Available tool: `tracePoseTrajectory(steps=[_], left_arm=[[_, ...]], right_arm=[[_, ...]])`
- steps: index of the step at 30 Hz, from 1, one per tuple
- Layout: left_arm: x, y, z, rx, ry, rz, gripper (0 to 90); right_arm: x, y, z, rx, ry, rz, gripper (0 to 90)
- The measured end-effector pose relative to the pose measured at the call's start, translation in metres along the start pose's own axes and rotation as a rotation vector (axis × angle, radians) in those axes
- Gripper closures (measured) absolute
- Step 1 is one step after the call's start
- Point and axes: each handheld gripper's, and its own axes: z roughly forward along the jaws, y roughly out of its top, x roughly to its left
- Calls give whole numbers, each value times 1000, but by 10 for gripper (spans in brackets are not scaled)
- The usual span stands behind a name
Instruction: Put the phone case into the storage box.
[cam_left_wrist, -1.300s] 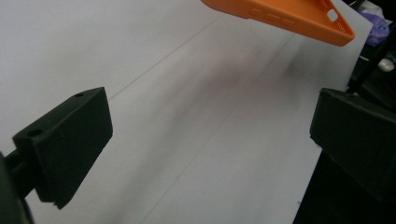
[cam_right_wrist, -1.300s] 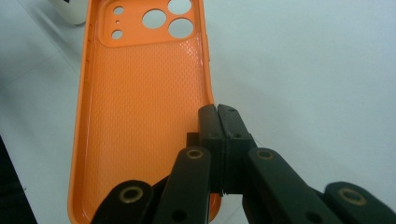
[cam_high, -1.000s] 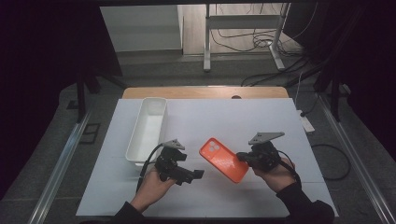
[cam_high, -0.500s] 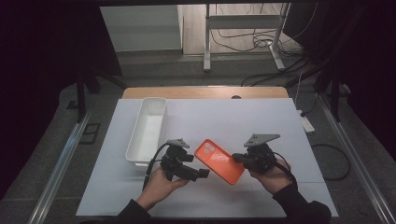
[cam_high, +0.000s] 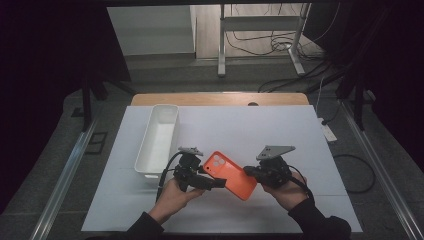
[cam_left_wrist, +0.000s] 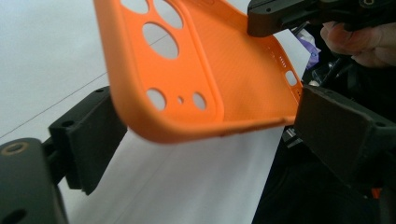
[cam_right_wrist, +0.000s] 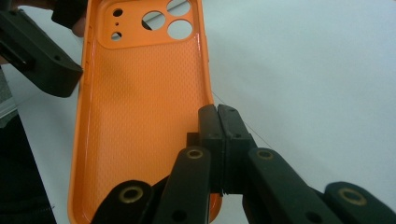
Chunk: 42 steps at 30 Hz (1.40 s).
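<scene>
We note an orange phone case held off the white table, near the middle of its near half, between the two hand-held tools. Its long axis runs on a diagonal in the high view: camera-cutout end toward far left, plain end toward near right.

Right gripper: fingers pinched closed on the case's side wall at the near-right end. In the right gripper view the two pads meet flat on the rim, and the case stretches away from them with its hollow side facing up.

Left gripper: jaws stand wide and have just been closing a little. In the left gripper view the cutout end of the case lies between the two fingers, with a gap at the left pad and a small one at the right; no pad presses on it as far as we can see. So: open around the case, not gripping.

The relation that matters, in our judgement: the case's short axis sits across the left jaws, its long axis pointing away from them toward the right gripper. The left hand is already at the cutout end, so closing the jaws would take hold of the case's width there.

A white bin lies at the far left, well apart from the case.
</scene>
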Motion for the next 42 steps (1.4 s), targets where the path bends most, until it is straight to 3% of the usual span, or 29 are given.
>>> tracePoseTrajectory(steps=[8, 23, 30, 33, 37, 42], left_arm=[[3, 1, 3, -6, -39, -42, 193], [7, -2, 4, -8, -100, -99, 473], [10, -4, 4, -16, -155, -130, 623], [12, -5, 5, -29, -204, -151, 725], [14, -7, 4, -45, -209, -178, 828], [14, -7, 3, -25, -190, -174, 848]], right_arm=[[5, 1, 3, -4, 3, -21, 889], [11, 2, 4, -18, -2, -34, 888], [11, 2, 5, -15, 2, -34, 888], [11, 1, 7, -11, 5, -33, 886], [12, 1, 8, -14, 6, -36, 877], [13, 1, 9, -5, 6, -53, 867]])
